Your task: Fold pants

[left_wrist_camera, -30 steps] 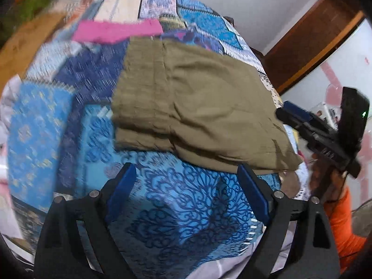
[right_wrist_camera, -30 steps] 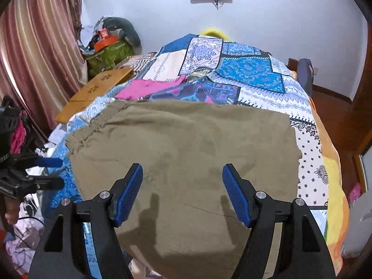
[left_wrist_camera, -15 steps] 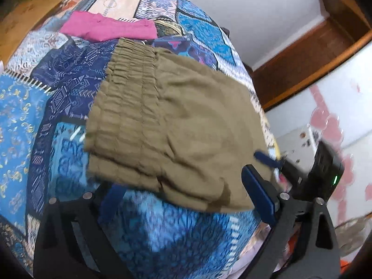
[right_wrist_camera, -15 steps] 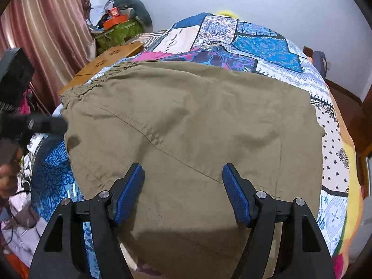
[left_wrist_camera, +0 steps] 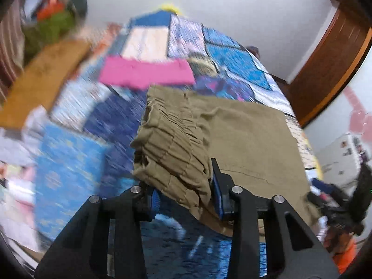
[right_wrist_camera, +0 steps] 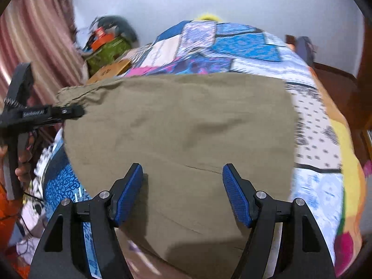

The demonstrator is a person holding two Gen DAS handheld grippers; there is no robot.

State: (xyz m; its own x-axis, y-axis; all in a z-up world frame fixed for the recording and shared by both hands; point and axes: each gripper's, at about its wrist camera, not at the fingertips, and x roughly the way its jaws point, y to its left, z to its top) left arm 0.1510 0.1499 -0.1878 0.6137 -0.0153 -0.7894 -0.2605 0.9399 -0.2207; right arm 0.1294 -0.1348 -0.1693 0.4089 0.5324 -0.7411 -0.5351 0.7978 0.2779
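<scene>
Patchwork bed point(right_wrist_camera: 325, 125) carries one pair of olive pants point(right_wrist_camera: 176, 125) near its front edge, left tongs point(left_wrist_camera: 186, 193) pinching the gathered waistband, right tongs point(right_wrist_camera: 182, 193) spread above the cloth.

Left hand-held gripper point(left_wrist_camera: 186, 195): blue-padded jaws closed on bunched fabric, fingers level, pointing forward. Right hand-held gripper point(right_wrist_camera: 182, 193): jaws spread wide, nothing between the pads, held low and tilted downward.
</scene>
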